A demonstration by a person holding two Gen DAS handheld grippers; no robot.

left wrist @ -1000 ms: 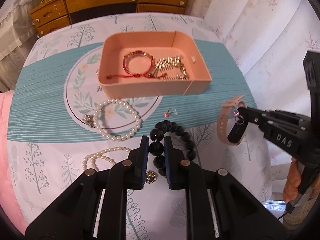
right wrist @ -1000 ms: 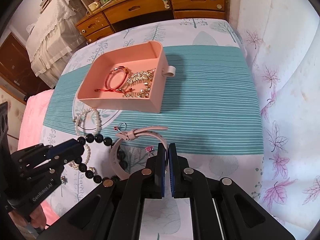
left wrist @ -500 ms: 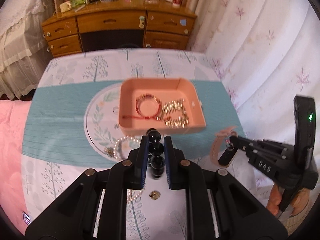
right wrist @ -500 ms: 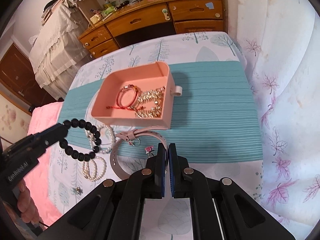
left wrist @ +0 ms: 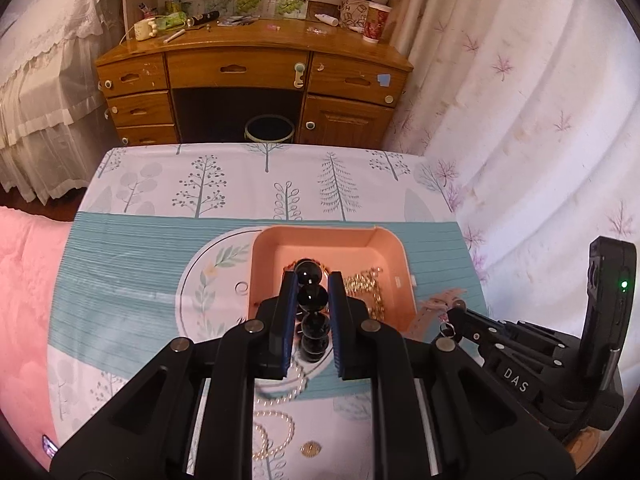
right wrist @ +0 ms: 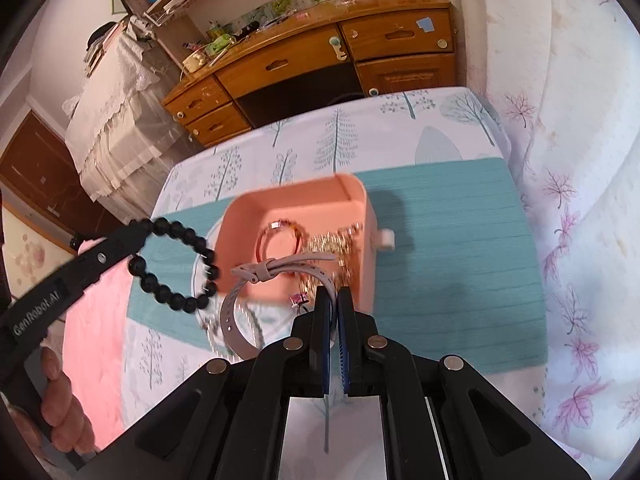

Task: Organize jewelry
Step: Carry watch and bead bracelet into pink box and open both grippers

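My left gripper [left wrist: 312, 284] is shut on a black bead bracelet [left wrist: 312, 300] and holds it in the air in front of the pink tray [left wrist: 392, 248]. From the right wrist view the bracelet [right wrist: 176, 264] hangs as a ring from the left gripper [right wrist: 140, 232], left of the tray [right wrist: 368, 216]. My right gripper [right wrist: 333, 300] is shut on a pale pink strap band [right wrist: 240, 320], lifted off the table near the tray's front wall. The tray holds a red and gold bangle [right wrist: 280, 236] and gold chains [right wrist: 340, 248].
Pearl strands [left wrist: 280, 392] and a small gold charm [left wrist: 310, 449] lie on the patterned cloth [left wrist: 160, 280] below my left gripper. A small ring [left wrist: 241, 288] lies left of the tray. A wooden desk [left wrist: 248, 80] stands beyond the table. A pink blanket [left wrist: 24, 300] is at left.
Both grippers have risen well above the table with their loads. The black bracelet has come off the cloth and now hangs ahead of the tray; the strap band has lifted with the right gripper.
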